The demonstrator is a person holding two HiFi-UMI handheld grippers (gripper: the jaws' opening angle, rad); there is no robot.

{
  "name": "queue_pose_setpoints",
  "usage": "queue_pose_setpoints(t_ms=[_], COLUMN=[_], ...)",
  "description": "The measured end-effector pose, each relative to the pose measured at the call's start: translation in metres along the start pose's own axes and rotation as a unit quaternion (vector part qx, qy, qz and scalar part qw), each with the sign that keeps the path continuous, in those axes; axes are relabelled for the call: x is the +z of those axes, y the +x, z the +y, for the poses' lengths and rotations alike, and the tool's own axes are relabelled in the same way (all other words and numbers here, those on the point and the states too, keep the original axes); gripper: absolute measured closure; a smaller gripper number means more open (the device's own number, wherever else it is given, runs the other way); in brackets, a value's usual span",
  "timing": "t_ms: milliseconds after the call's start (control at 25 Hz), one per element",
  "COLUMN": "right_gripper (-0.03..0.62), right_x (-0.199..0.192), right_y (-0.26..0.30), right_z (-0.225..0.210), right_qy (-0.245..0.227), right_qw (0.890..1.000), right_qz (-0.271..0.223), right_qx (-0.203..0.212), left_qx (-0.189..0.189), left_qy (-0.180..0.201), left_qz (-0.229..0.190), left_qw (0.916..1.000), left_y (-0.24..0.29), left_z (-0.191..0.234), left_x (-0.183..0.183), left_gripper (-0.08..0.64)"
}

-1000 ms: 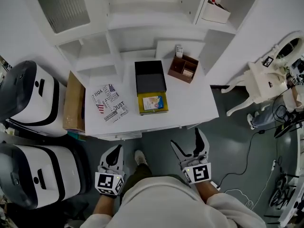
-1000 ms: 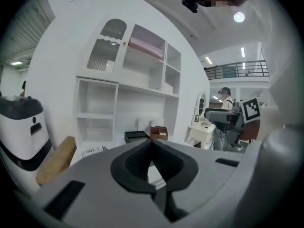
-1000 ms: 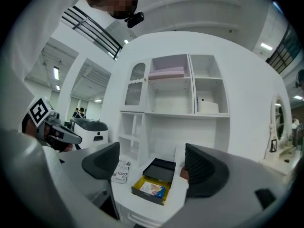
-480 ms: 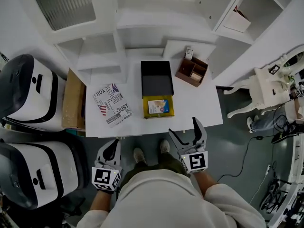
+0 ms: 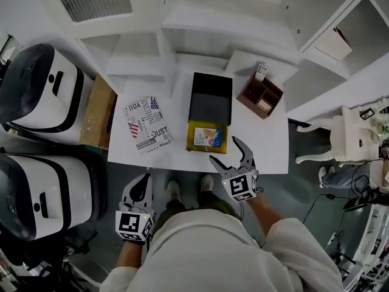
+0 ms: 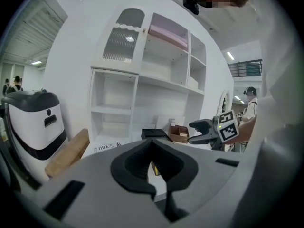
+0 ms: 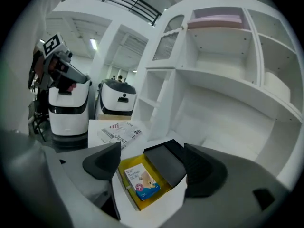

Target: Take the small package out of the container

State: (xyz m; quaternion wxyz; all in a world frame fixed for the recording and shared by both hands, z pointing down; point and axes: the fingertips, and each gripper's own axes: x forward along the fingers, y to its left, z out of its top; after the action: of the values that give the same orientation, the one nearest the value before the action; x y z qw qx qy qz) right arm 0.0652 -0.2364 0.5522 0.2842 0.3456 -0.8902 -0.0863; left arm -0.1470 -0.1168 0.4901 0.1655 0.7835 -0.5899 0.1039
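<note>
Gaping wide near the small package [image 5: 207,137], jaws of right gripper [image 5: 225,150]; left gripper [image 5: 144,182] closed.

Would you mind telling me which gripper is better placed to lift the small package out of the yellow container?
Right: the right gripper is open, near the small package; the left gripper is shut, farther back.

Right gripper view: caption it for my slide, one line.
Open right gripper frames the small package lying in the yellow container.
</note>
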Motion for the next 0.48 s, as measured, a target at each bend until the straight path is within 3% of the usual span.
queue_pose_setpoints(t_ms=[200, 480], right_gripper=[0.161, 0.161], right_x=[-0.031, -0.069], right_y=[0.04, 0.084], right_z=[0.003, 0.019], right_qy=[-0.058, -0.126], right_qw=[0.996, 0.977], right_qz=[0.035, 0.08], right_qx=[0.066, 0.15], left_qx=[0.031, 0.074], left_qy=[-0.016, -0.038], left_qz=[0.01, 0.022], left_qw=[0.9993, 0.9963], left_y=[0.003, -0.003], left_z=[-0.002, 0.005], left_x=[-0.007, -0.021], left_gripper=[0.552, 0.552])
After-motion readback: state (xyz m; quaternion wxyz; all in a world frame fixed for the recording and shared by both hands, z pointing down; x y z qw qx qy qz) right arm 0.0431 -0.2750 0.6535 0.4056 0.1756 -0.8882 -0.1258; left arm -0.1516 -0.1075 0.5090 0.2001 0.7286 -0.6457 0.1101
